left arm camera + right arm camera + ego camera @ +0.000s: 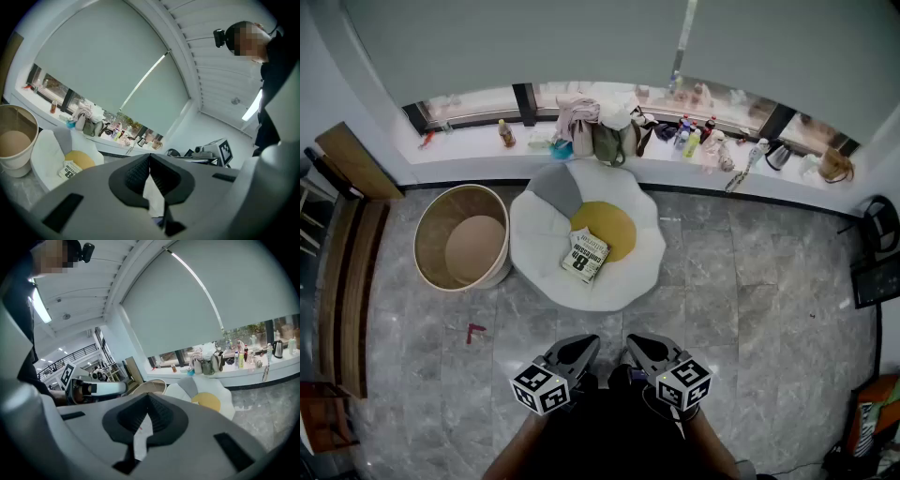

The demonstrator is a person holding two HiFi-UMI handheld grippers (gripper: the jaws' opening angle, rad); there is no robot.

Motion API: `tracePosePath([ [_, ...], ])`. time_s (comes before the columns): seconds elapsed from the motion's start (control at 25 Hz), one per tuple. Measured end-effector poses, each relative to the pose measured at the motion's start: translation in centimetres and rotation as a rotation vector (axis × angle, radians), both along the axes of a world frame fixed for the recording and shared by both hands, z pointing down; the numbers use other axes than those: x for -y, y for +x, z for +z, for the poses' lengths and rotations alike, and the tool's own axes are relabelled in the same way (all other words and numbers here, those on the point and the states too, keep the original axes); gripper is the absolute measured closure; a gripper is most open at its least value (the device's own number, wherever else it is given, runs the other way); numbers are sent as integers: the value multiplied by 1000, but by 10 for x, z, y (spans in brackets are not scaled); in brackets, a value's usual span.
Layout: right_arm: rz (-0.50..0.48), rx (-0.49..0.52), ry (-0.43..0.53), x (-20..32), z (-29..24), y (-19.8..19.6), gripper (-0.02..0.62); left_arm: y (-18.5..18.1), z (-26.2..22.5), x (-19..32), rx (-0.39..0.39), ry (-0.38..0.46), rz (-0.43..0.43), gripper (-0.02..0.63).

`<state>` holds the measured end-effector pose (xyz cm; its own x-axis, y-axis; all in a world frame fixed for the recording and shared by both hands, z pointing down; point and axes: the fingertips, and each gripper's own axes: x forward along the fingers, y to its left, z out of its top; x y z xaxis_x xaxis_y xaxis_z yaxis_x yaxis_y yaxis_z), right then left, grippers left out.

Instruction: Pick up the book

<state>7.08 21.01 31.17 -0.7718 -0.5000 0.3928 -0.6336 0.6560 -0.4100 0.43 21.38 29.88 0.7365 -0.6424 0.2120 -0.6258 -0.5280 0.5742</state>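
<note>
– On the white cushion (539, 255), what lies there?
– The book (586, 254), at the edge of the yellow middle (614, 223).
– And the grippers?
– The left gripper (589, 342) and the right gripper (632, 341) are both pressed together, well apart from the book.

Grey marble floor (750, 281), cluttered windowsill (469, 142)

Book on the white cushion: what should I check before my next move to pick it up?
1. Book in sight: ok, lying cover up on the white cushion, overlapping its yellow centre.
2. Nothing on top of the book: ok.
3. Left gripper ready to grasp: not ok, jaws shut, empty.
4. Right gripper ready to grasp: not ok, jaws shut, empty.
5. Grippers at the book: not ok, both held well short of the cushion.
</note>
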Motion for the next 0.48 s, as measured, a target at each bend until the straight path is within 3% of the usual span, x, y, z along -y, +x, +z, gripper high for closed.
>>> tracePosePath([
  [0.48, -21, 6, 51, 7, -19, -22, 578, -4, 0, 4, 34, -9, -4, 591],
])
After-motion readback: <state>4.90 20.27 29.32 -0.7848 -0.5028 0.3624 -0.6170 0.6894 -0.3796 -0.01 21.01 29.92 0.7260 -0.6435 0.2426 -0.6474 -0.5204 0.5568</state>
